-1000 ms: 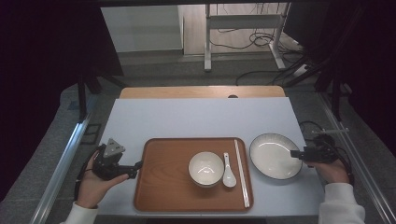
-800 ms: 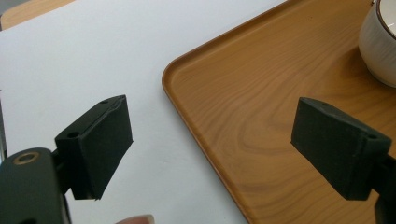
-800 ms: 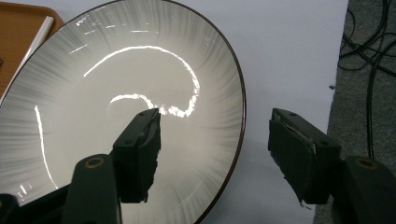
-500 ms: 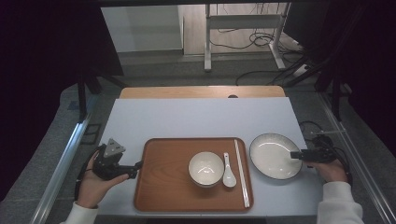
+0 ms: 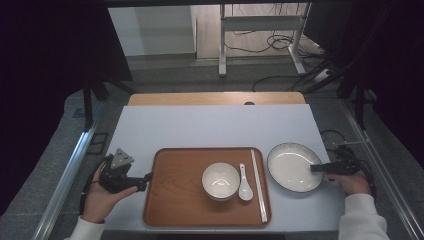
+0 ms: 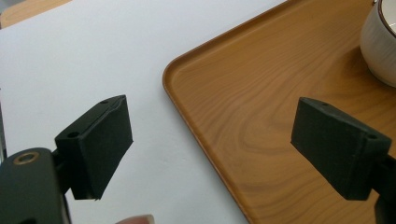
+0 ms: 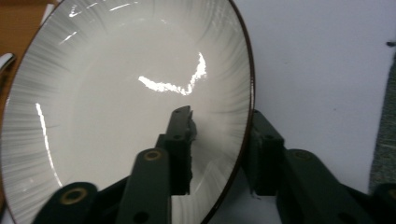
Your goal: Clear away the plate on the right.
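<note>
Right gripper view: the plate [image 7: 116,93] is cut off at the left and bottom edges; the rim section between the jaws is blurred, so contact cannot be judged. Left gripper view: the bowl [image 6: 380,42] is cropped at the right edge, and the tray [image 6: 261,107] runs beyond the frame.

**What I see around the work area**

From my remote seat, a wooden tray [image 5: 175,200] lies on the white counter [image 5: 215,125], near its front edge. On the tray I count 3 things: a small white bowl [image 5: 220,181], a white spoon [image 5: 244,186] just beside it on the right, and a pair of pale chopsticks [image 5: 258,185] lying along the tray's right side. Past the counter's far edge I see a strip of wooden surface [image 5: 215,98], then grey floor with a metal stand [image 5: 260,22] and loose black cables [image 5: 272,45].
</note>
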The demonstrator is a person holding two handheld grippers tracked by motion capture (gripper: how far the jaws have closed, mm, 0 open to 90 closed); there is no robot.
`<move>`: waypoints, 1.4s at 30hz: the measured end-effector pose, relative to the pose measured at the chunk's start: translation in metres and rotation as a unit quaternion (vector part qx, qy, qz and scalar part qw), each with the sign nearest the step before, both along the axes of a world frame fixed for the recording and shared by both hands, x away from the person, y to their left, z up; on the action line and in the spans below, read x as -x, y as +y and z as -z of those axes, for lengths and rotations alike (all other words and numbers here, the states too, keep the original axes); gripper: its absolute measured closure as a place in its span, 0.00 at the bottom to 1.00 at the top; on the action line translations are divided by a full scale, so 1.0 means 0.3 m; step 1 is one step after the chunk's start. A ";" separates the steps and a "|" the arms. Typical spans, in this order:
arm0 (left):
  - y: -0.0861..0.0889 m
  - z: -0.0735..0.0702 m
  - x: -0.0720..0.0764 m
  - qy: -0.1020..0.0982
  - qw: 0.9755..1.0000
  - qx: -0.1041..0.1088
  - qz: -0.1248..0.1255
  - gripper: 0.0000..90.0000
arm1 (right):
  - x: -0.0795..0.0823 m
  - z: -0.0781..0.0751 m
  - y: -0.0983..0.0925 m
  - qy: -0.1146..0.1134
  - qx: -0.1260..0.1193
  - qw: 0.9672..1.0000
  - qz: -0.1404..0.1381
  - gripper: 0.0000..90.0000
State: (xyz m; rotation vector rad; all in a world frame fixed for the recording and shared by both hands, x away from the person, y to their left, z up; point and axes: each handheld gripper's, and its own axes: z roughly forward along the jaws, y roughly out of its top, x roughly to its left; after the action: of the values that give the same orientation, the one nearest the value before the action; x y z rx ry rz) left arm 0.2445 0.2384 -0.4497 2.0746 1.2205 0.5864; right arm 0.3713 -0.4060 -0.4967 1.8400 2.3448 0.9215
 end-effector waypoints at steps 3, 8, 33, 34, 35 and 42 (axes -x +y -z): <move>0.001 0.000 -0.001 0.000 1.000 -0.001 -0.001 0.13 | -0.002 0.001 -0.012 0.005 -0.016 1.000 0.012 0.82; 0.001 0.000 -0.001 0.000 1.000 -0.001 -0.001 0.14 | 0.002 -0.010 -0.030 0.003 -0.042 0.999 0.023 0.88; 0.006 -0.007 0.002 -0.002 1.000 -0.004 -0.002 0.14 | 0.015 -0.128 0.037 -0.054 -0.032 0.997 0.033 0.95; 0.006 -0.008 0.002 -0.003 1.000 -0.004 -0.002 0.14 | 0.015 -0.130 0.038 -0.053 -0.030 0.998 0.033 0.95; 0.006 -0.008 0.003 -0.003 1.000 -0.004 -0.002 0.13 | 0.015 -0.129 0.037 -0.053 -0.032 0.998 0.033 0.95; 0.011 -0.011 0.004 -0.004 1.000 -0.002 -0.004 0.13 | 0.021 -0.141 0.022 -0.064 -0.040 0.996 0.039 0.95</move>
State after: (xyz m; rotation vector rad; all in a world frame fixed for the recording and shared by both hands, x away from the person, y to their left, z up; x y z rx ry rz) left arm 0.2434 0.2417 -0.4464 2.0703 1.2234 0.6015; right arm 0.3651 -0.3993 -0.4544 1.8260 2.1779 1.1032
